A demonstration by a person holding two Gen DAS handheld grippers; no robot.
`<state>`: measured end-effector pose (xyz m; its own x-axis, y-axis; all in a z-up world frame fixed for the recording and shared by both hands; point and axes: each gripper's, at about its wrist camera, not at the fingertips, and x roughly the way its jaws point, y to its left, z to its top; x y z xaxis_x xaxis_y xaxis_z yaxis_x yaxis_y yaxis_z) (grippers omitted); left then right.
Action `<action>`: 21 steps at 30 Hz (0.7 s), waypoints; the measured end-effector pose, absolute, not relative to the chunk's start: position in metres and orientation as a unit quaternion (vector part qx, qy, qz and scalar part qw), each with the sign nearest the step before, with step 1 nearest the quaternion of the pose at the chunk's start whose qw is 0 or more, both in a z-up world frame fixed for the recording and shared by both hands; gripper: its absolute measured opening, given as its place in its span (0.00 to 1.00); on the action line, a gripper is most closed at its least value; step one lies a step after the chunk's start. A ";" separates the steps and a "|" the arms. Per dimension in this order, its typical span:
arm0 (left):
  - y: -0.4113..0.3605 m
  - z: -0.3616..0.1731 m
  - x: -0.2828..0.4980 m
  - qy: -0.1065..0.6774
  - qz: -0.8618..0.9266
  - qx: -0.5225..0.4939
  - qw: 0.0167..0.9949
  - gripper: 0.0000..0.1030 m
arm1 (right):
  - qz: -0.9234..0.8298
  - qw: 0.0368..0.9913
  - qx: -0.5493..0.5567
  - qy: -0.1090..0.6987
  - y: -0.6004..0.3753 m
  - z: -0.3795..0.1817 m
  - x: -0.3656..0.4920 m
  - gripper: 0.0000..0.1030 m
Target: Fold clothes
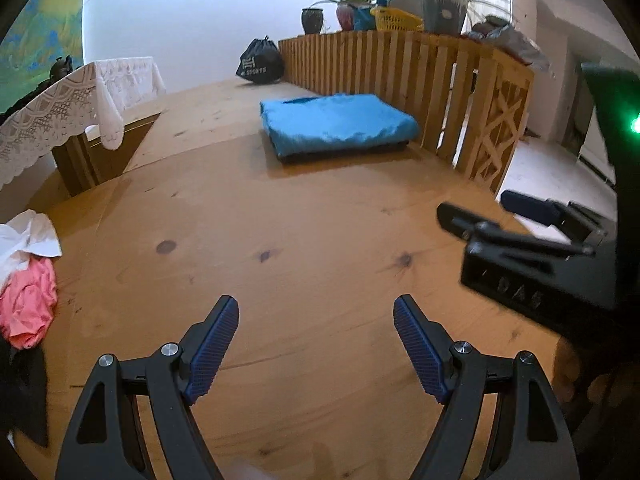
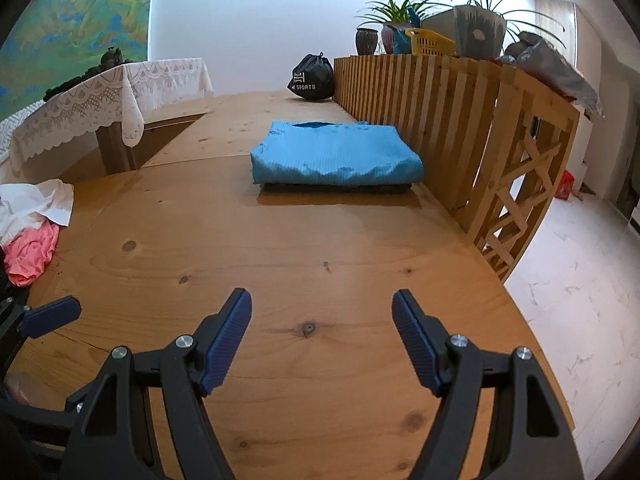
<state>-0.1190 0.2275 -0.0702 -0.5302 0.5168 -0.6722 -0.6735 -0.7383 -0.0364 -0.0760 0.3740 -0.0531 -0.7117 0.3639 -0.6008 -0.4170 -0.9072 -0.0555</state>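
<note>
Both grippers hang over the bare wooden worktop (image 2: pixel 320 240), nothing btwn the fingers. Left gripper (image 1: pixel 316 312): fingers wide apart, empty, over the near middle of the worktop. Right gripper (image 2: pixel 322 306): fingers also spread apart, empty, w/ the worktop's right edge and a pale floor (image 2: pixel 580 300) just beyond. The folded blue garment (image 2: pixel 336 154) lies far centre-right, on top of something dark, prob. another folded item, just beside the wooden slat fence (image 2: pixel 440 120). Unfolded clothes pile (image 2: pixel 32 232) sits at the left edge: white piece over a pink one. Black sports bag (image 2: pixel 312 78) at the far end; lace-covered table (image 2: pixel 100 96) far left; potted plants (image 2: pixel 396 20) atop the fence.
</note>
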 end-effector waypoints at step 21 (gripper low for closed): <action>0.251 -0.073 -0.115 0.135 0.864 -0.330 0.356 0.76 | 0.921 0.225 -0.313 0.048 0.388 -0.051 -0.069 0.70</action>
